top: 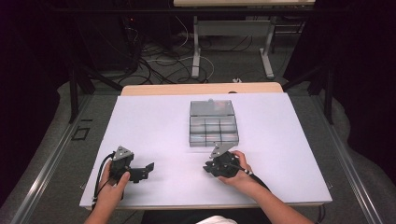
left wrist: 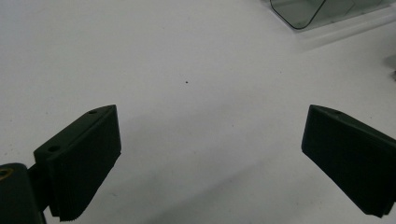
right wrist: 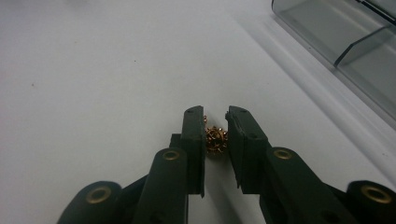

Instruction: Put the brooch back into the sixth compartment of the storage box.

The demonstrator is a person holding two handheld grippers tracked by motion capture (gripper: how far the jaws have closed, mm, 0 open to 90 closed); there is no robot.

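The right tool (right wrist: 215, 122) is clamping a small gold wheel-shaped charm (right wrist: 216, 140) between its two black jaws, which are pressing on it from either side, right down at the white worktop (top: 154, 126). The charm is sitting between the jaw tips, and the grip looks taken low and at the tips because the piece is tiny and would be easy to lose. In the high view the right tool (top: 211, 167) is lying just in front of the near edge of a clear compartment box (top: 213, 122), which is standing at the middle of the worktop toward its far edge; the box probably being where such small parts belong, keeping the hand close to it would make for a short carry. The left tool (top: 148, 168) is resting near the worktop's near left corner, well apart from the box, its jaws standing wide apart with nothing between them, seemingly waiting.
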